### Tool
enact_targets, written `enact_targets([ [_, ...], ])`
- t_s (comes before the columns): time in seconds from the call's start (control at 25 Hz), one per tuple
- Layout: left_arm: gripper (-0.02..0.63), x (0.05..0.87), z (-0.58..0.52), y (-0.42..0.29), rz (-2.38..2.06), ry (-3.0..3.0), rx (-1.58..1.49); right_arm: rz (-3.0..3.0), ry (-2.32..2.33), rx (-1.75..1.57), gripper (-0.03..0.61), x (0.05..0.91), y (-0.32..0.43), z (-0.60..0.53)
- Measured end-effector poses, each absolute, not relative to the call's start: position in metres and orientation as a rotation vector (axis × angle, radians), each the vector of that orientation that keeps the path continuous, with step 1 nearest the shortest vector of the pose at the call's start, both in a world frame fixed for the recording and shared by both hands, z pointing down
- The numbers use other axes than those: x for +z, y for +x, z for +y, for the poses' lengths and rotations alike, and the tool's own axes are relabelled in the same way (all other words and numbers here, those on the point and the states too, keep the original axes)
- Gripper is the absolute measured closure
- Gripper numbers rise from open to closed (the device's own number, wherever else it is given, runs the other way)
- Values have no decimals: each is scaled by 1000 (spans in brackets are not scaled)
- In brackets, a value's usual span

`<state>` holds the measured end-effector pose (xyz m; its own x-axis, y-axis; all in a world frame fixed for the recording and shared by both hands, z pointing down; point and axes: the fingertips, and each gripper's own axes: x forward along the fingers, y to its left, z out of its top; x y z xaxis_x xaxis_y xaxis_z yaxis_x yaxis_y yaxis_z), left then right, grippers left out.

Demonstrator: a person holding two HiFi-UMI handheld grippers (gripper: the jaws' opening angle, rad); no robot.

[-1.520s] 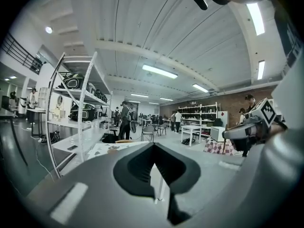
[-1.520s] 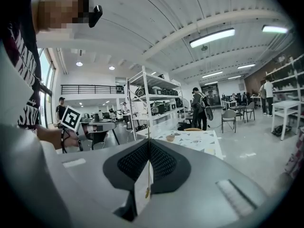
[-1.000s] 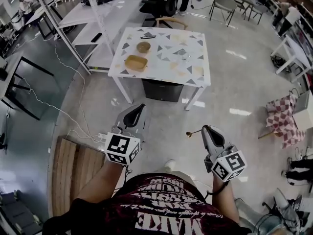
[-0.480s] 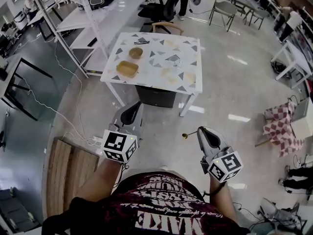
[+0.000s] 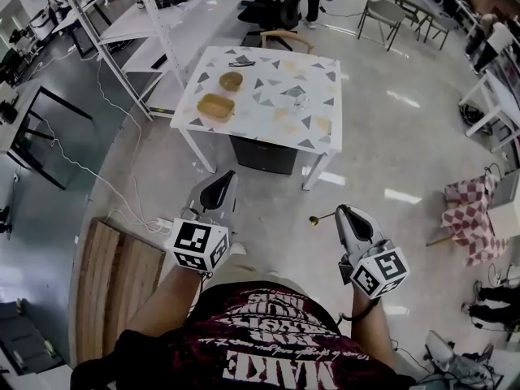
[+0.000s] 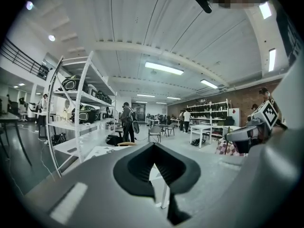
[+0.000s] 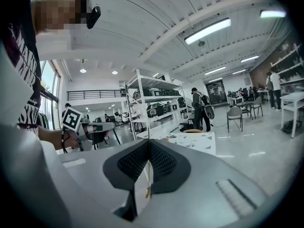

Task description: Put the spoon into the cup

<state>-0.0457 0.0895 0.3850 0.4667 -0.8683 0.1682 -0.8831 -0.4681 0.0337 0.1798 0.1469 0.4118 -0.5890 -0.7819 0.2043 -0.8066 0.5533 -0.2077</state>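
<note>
A thin gold spoon (image 5: 319,218) sticks out leftward from my right gripper (image 5: 342,213), which is shut on its handle; in the right gripper view the spoon (image 7: 148,171) shows as a thin line pinched between the jaws. My left gripper (image 5: 228,177) is shut with nothing in it, and its jaws meet in the left gripper view (image 6: 153,164). Both are held over the floor, well short of the white patterned table (image 5: 325,143). A small clear cup (image 5: 299,98) stands on that table, too small to see in detail.
Two tan bowls (image 5: 216,106) (image 5: 231,80) sit on the table's left side, a dark box (image 5: 262,153) stands under it. A wooden pallet (image 5: 114,291) lies at my left with cables on the floor. Metal shelving (image 5: 154,23) and chairs (image 5: 382,10) stand beyond.
Both grippers keep the same pose and grip. The table has shifted slightly in the head view as the head moved.
</note>
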Motion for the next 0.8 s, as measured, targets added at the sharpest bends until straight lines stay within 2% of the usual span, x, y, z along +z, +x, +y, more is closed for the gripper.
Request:
enact_targets([
  [0.8, 612, 395, 34, -60, -1457, 2603, 196, -2643, 1427, 420, 546, 412, 157, 105],
])
